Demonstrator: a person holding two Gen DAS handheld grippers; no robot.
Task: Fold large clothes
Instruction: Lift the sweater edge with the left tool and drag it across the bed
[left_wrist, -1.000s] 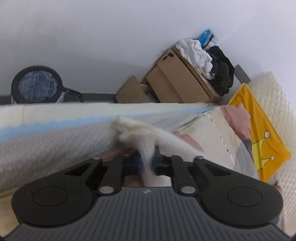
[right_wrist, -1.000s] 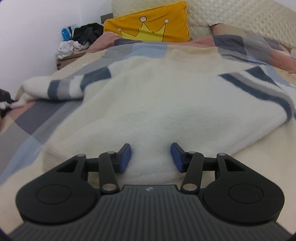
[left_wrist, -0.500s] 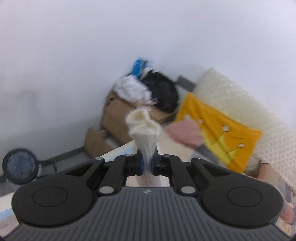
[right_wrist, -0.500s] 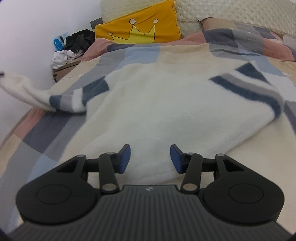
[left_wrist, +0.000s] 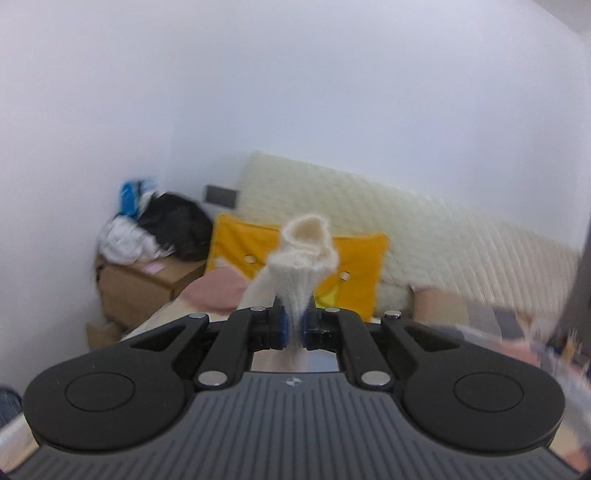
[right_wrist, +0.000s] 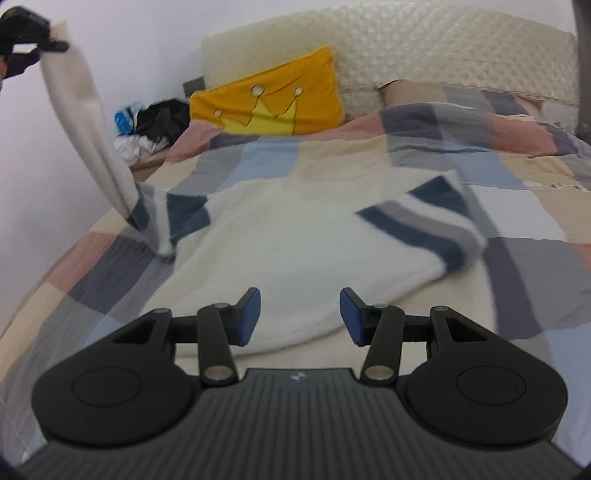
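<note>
Left hand-held gripper (left_wrist: 293, 330) is clamped on the cuff (left_wrist: 308, 242) of the cream sweater (right_wrist: 295, 258); a second ago it held that cuff low at the bed edge, now the sleeve (right_wrist: 88, 125) hangs stretched well above the bed (right_wrist: 517, 206), so I judge a sleeve fold across the body is starting. Right hand-held gripper (right_wrist: 300, 314) hovers over the hem, pads apart, gripping nothing. Count: two hand-held grippers, one sweater with two striped sleeves, one yellow crown pillow (right_wrist: 273, 99), one cardboard box (left_wrist: 144, 288) piled with clothes.
</note>
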